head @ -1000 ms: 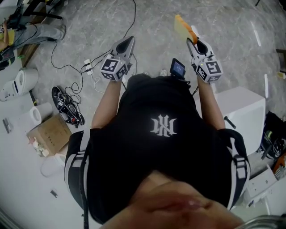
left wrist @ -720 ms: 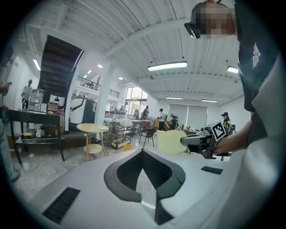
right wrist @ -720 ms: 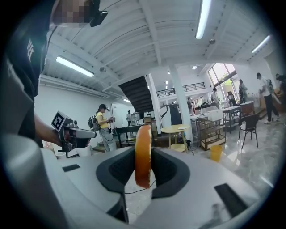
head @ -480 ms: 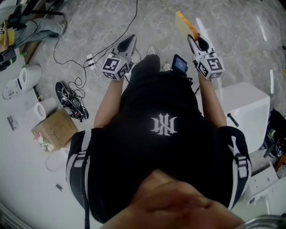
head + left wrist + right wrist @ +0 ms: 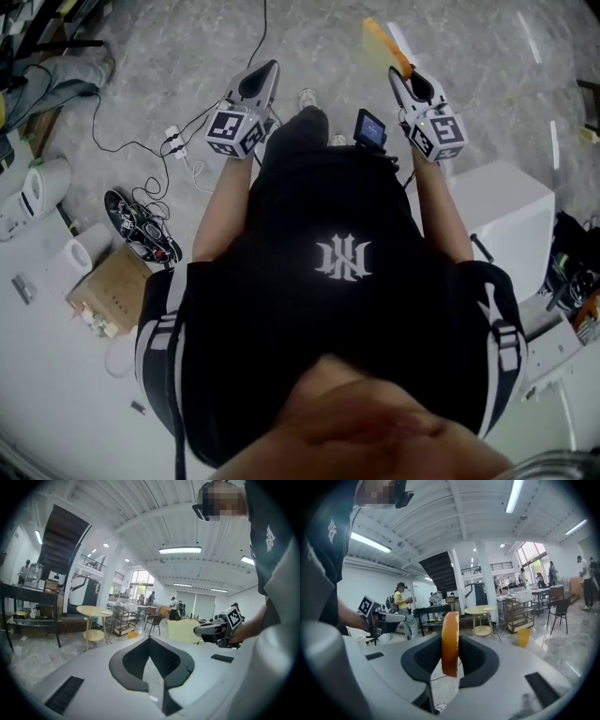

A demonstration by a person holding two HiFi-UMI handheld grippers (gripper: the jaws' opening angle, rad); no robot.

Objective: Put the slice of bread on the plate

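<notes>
The right tool still pinches the slice of bread upright between its jaws, out over the floor; the left tool is closed, empty. Both have edged forward, and a shoe now shows between them.

This is a large open robotics lab or workshop hall, not a home. It has a high white beamed ceiling with long strip lights, a dark staircase beside a railed gallery, and tall windows at the far end. On the polished grey stone floor stand a round table, wire carts, chairs and a dark tabletop loaded with equipment, with several people about. A tangle of cables, a power strip and a cardboard box lie on the floor. The left claw and right claw each carry a cube of square markers.
</notes>
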